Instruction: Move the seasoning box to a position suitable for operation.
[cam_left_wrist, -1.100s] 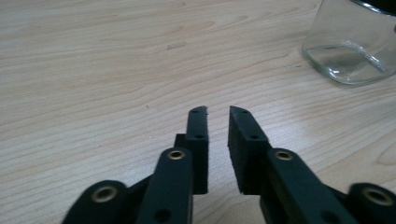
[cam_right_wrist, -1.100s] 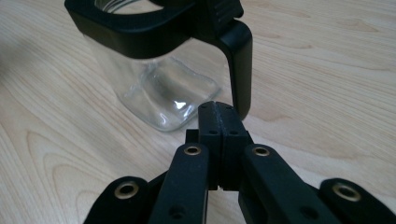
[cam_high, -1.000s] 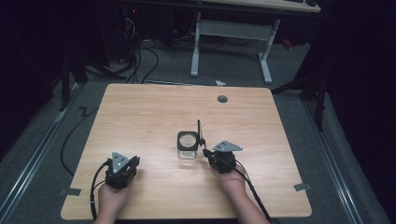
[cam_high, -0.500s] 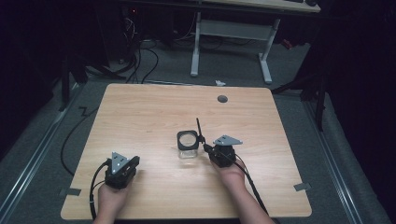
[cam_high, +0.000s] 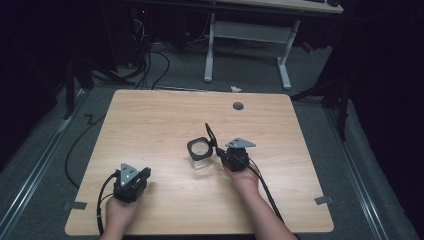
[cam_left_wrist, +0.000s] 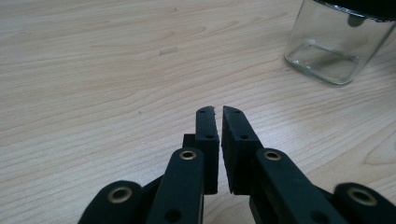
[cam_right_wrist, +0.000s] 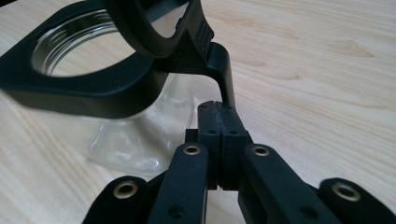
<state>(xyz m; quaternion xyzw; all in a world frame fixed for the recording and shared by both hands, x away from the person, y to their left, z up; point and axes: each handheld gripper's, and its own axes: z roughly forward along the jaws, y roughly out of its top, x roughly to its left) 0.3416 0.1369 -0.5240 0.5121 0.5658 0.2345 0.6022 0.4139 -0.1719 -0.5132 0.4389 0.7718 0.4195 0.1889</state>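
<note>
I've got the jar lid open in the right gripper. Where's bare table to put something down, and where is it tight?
Free: the far half of the table beyond the jar, up to the grommet hole; the left side above the left gripper; the right edge past the right gripper. Tight: around the jar and its lid, where the right gripper is working.

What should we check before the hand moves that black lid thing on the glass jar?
1. Right gripper grips the lid's tab: ok, its jaws are pressed together on the thin black tab.
2. Lid is raised: ok, it stands tilted up above the jar's black collar.
3. Glass jar sits flat on the table: ok in the left gripper view.
4. Jar is steadied by the other hand: not ok, the left gripper is apart from it, jaws nearly closed on nothing.
5. Jar is empty: ok, nothing shows inside.
6. Hinge is sound: cannot tell.
</note>
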